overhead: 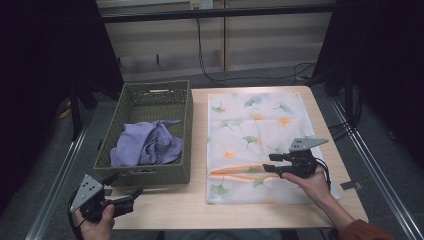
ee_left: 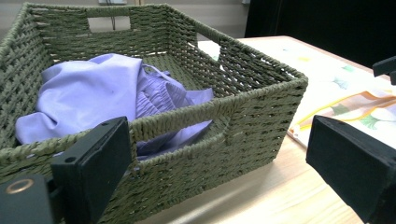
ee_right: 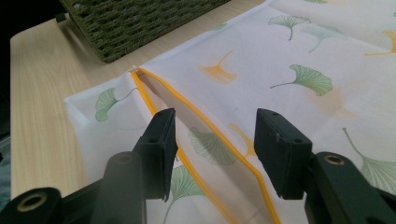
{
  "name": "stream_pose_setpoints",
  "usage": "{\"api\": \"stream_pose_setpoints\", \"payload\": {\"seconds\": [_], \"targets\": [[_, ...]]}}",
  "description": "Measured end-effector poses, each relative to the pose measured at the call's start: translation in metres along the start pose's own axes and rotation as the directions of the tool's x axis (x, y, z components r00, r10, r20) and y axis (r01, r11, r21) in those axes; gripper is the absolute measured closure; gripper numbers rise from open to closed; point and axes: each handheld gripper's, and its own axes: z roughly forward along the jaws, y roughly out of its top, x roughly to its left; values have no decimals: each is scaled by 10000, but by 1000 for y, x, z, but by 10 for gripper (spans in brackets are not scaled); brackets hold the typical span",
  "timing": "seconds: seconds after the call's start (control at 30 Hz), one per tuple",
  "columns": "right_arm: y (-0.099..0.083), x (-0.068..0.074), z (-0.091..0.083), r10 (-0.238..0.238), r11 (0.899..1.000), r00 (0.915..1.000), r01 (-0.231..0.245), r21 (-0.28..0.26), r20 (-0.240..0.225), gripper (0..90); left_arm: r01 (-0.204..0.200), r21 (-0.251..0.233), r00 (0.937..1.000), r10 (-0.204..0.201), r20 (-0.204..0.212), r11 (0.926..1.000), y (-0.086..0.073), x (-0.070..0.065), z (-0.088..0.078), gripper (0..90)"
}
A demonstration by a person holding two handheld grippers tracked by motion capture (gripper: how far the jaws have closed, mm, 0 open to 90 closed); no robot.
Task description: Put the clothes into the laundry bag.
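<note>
A white cloth bag (overhead: 255, 120) printed with ginkgo leaves lies flat on the table. Its orange zipper mouth (overhead: 240, 170) gapes near the front edge. My right gripper (overhead: 271, 162) hovers at the right end of that mouth, open. In the right gripper view (ee_right: 215, 149) the jaws straddle the orange zipper edge (ee_right: 159, 93) without pressing on it. A green woven basket (overhead: 189, 130) to the left holds a crumpled lilac cloth (overhead: 147, 142). My left gripper (overhead: 123, 184) stays open at the table's front left corner, just before the basket's near wall (ee_left: 261, 107), with nothing between its jaws (ee_left: 219, 158).
Bare wooden table (ee_right: 42, 84) shows in front of the basket and along the bag's left side. A metal rail (overhead: 60, 175) runs along the floor at the left, and cables (overhead: 210, 75) lie on the floor beyond the table.
</note>
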Motion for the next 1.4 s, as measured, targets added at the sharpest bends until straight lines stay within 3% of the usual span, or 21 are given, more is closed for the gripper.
{"api": "stream_pose_setpoints", "payload": {"seconds": [0.13,0.43,0.63,0.87,1.13,1.3,1.4], "targets": [[5,-1,8,-13,9999,10000,13,106,-37,473,-132,-65,9999,133,71,9999,1,-1,-1,68],[11,-14,32,-173,9957,9998,169,913,32,406,-116,-65,9999,116,29,9999,1,-1,-1,66],[2,-22,37,-225,9925,9995,194,1210,241,375,-97,-45,9999,97,62,9999,1,0,-1,68],[-8,-24,45,-447,9795,9974,326,1986,567,344,-137,36,9999,136,47,9999,1,-1,0,66],[-14,-24,50,-610,9703,9949,403,2386,803,360,-135,72,9999,135,64,9999,0,0,0,66],[-14,-21,51,-1024,9685,9866,698,2389,1268,422,-142,79,9998,141,143,9999,0,0,1,66],[-16,-21,50,-989,9726,9878,703,2214,1207,455,-166,75,9998,165,59,9998,0,0,0,66]]}}
